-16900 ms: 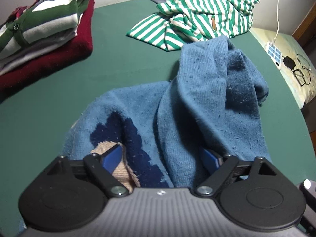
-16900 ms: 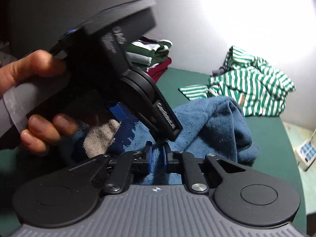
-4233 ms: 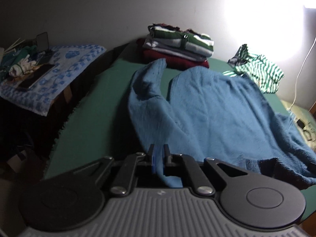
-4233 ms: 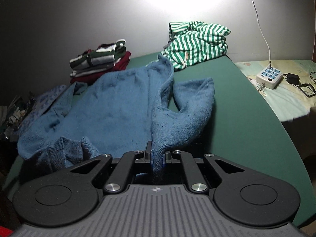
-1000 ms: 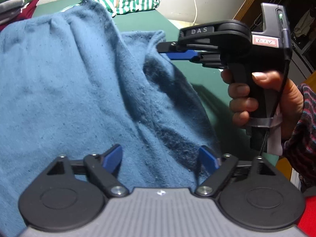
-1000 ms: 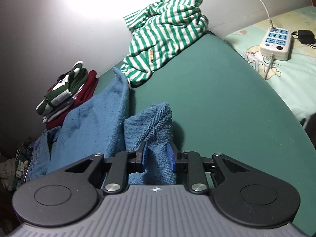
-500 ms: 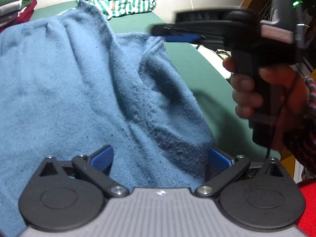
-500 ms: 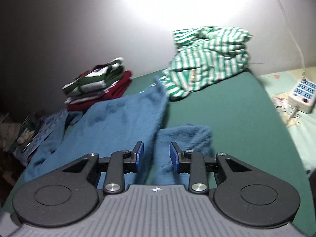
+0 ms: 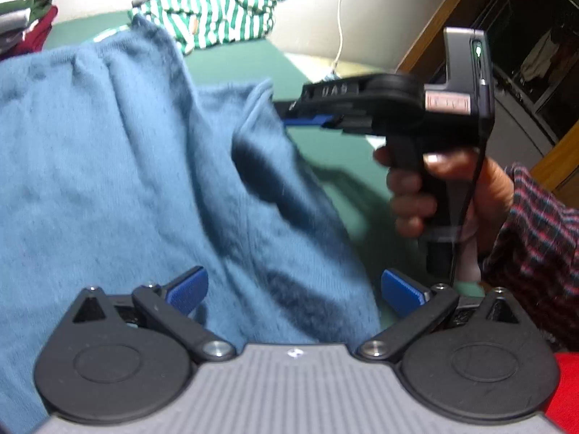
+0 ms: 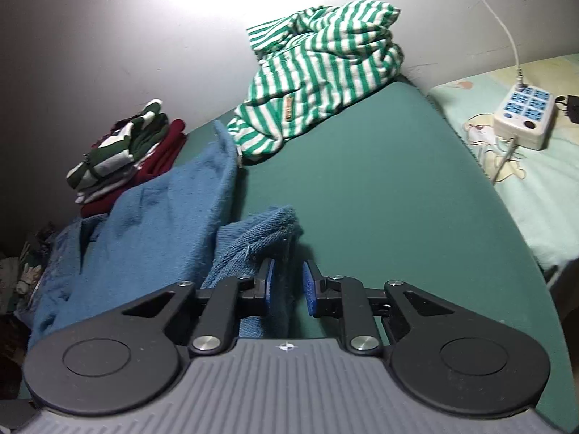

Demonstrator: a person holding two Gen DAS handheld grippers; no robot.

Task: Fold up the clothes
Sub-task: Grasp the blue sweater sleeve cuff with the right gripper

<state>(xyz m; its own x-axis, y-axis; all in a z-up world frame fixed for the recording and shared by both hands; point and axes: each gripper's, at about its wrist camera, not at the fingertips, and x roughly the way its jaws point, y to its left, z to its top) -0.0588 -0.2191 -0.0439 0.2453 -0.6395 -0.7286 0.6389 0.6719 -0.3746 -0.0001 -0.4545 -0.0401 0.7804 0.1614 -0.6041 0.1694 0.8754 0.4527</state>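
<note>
Right claw [image 10: 287,282] narrow, jaws closing, a fold of the blue sweater's [image 10: 152,231] sleeve [image 10: 267,231] between the pads; left pad touches the knit, right pad shows a sliver of gap, so not pinched. Same claw in the left view [image 9: 289,117]: nose level, tip right at the raised sleeve edge [image 9: 260,115], a bit blurred. Hand [image 9: 445,195] wraps its grip, plaid cuff [image 9: 532,224] behind. Left claw [image 9: 295,291] wide, pads splayed either side of the sweater body [image 9: 108,181], nothing pinched; it points down at the knit. Sweater lies spread on the green table [image 10: 380,188], body toward the left, sleeve bunched up on the right edge of the body. Striped green-white shirt [image 10: 322,72] sits crumpled at the far end against the wall, touching the sweater's far corner. Folded stack [image 10: 126,155], green-striped top over dark red, at the far left corner, just beyond the sweater. White power strip [image 10: 524,115] with its cord on the pale sheet [image 10: 542,199] off the table's right side, well apart from the clothes. Dark cupboard [image 9: 524,54] behind the hand in the left view; contents too dim to tell.
</note>
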